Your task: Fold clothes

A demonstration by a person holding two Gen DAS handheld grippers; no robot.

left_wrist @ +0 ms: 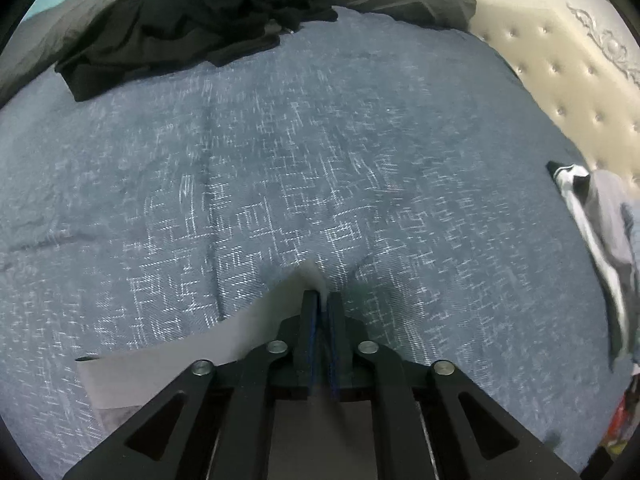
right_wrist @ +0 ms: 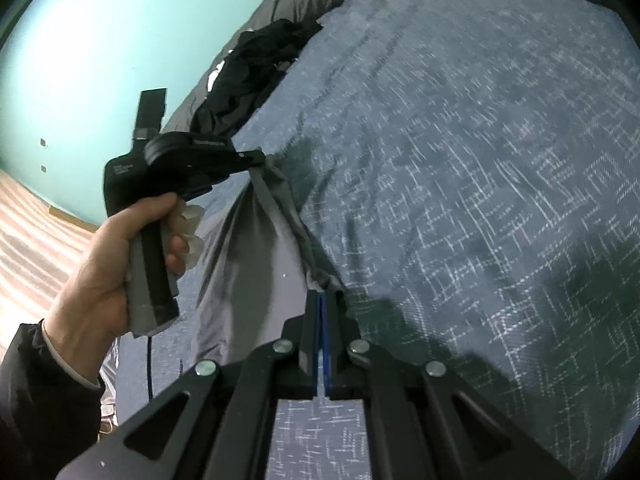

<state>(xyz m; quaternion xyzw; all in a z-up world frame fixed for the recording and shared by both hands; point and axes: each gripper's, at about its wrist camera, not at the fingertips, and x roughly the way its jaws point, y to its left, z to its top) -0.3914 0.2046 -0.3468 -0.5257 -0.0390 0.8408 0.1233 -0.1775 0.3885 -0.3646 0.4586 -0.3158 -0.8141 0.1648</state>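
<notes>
Right gripper (right_wrist: pixel 322 294) pinches grey garment (right_wrist: pixel 256 264); only right view shows hand (right_wrist: pixel 116 264).

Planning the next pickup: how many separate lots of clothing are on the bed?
3: the grey garment held between both grippers, a black pile by the pillows, and a grey-and-white heap near the headboard. More may be hidden.

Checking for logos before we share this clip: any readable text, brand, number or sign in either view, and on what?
Nothing is legible.
Left gripper, seen from the right wrist view: a pale line of print on its top housing and a small printed block on its body, both too small and blurred to read.
Grey garment, black clothes pile, bedspread: no text visible.
</notes>
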